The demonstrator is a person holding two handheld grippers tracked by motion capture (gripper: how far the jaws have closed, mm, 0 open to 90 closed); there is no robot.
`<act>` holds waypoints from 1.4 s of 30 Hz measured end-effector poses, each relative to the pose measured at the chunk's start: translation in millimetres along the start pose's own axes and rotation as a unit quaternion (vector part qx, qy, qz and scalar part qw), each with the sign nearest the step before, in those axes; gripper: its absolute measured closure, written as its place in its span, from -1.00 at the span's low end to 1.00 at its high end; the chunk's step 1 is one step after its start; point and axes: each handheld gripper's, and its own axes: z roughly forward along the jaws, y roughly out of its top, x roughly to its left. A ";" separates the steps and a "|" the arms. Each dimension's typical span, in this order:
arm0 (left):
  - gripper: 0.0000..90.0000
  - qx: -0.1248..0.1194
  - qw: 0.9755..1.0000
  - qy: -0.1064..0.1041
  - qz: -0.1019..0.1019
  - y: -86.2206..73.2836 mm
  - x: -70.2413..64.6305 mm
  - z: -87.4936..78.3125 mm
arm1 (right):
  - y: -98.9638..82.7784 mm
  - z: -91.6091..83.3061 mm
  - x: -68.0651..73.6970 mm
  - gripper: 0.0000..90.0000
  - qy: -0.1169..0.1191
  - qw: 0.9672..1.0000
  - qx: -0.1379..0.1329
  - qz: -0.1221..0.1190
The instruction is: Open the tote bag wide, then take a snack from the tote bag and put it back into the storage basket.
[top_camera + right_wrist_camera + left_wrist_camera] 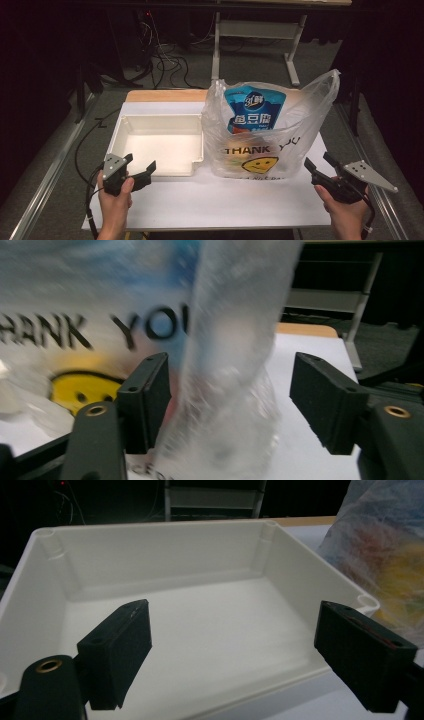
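Plastic bag (265,135) stands on counter (210,197), touching white tray (160,142) w/ snack pouch (254,107) inside. Right tongs (320,167) spread, bag's side fold between, probably untouched; left tongs (142,172) spread before tray. Thin-film pinch could topple bag.

Table (210,200); tray (125,125); plastic bag (300,130).

1. My high view sits above the near edge of the bench (210,200), looking forward and down; it takes in the white tray (160,145), the plastic bag (265,130) and the dark floor beyond.
2. My left claw (232,650) view looks low and close into the white tray (165,575), with the plastic bag (385,555) at its right edge.
3. My right claw (230,400) view is pressed close to the plastic bag (90,325), blurred.
4. All three share the bag.
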 end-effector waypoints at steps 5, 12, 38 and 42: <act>-0.65 -0.006 1.000 -0.026 0.009 16.1 -20.7 13.4 | 19.3 9.0 17.0 -0.66 0.008 0.999 0.011 -0.034; -0.64 -0.013 0.998 -0.052 0.021 34.8 -45.3 28.7 | 48.6 18.5 15.0 -0.76 0.020 1.000 -0.004 -0.004; -0.60 -0.072 0.989 -0.119 0.041 91.6 -99.0 41.2 | 72.7 41.8 19.3 0.71 -0.002 1.000 -0.014 0.008; -0.59 -0.079 0.989 -0.116 0.038 97.7 -97.8 40.3 | 71.0 39.5 21.1 1.00 -0.006 1.000 -0.014 -0.010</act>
